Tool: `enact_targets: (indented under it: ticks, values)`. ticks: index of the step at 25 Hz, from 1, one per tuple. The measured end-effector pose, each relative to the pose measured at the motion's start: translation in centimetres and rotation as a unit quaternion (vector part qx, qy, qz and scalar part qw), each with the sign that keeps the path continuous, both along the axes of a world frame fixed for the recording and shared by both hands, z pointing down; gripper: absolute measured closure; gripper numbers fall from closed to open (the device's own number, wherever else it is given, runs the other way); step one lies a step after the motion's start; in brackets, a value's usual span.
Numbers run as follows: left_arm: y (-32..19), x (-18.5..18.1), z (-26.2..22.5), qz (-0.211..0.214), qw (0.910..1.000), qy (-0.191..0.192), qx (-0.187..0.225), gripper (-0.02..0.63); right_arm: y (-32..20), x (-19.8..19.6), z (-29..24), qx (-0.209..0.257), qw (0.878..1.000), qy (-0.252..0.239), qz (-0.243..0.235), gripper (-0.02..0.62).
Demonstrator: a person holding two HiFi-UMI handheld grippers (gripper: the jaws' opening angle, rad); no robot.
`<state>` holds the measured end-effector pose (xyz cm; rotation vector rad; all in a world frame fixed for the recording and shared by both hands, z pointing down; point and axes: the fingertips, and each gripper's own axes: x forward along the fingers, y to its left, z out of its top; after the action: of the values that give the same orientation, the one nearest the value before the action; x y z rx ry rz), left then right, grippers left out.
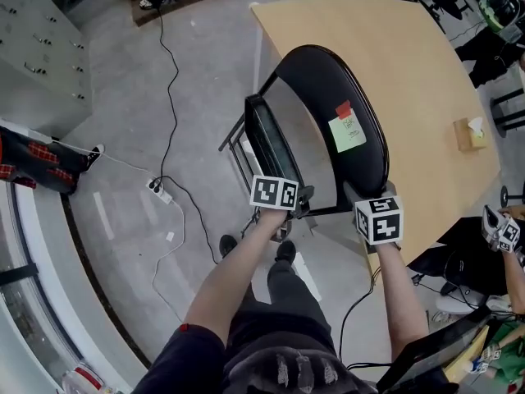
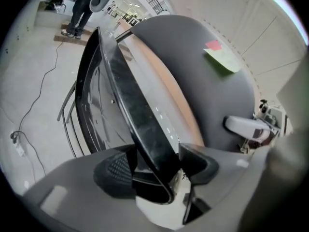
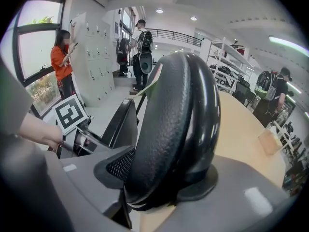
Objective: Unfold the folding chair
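Folding chair (image 1: 324,97), standing on the floor (image 1: 148,80) close against the near-left edge of the light wooden surface (image 1: 410,48), is seen partly opened and held at two places. The left tool (image 2: 154,173) is clamped on the rim of the black seat (image 2: 135,124). The right tool (image 3: 164,178) is closed around the top of the padded backrest (image 3: 169,105), which bears a green note (image 1: 346,132). The step in hand is judged to be the spreading of seat from back. It is likely best done with the backrest held steady and the seat rim drawn away and pressed down in one smooth arc. Both grips should be firm so that the glossy rim is not let slip, and the legs (image 2: 67,120) watched so that they are not caught on the surface's edge.
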<state>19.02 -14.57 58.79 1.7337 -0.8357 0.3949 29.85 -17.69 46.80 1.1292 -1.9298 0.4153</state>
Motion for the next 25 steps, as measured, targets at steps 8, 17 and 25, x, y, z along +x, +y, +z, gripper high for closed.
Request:
enact_targets:
  ticks: [8,17,25]
  values:
    - [2.1,-3.6,-0.5,-0.009,0.9999,-0.013,0.006,0.329,0.2,-0.4,0.1,-0.007,1.0,-0.001,-0.003,0.327]
    - [4.7,-8.2,-0.6,-0.024,0.9986,-0.039,0.026,0.337,0.1,-0.1,1.2,-0.028,0.999,-0.014,0.012,0.321]
    - [6.2,-11.3,0.1,-0.045,0.9977,-0.044,0.024,0.354,-0.2,-0.9,2.3,-0.034,0.999,-0.029,0.006,0.321]
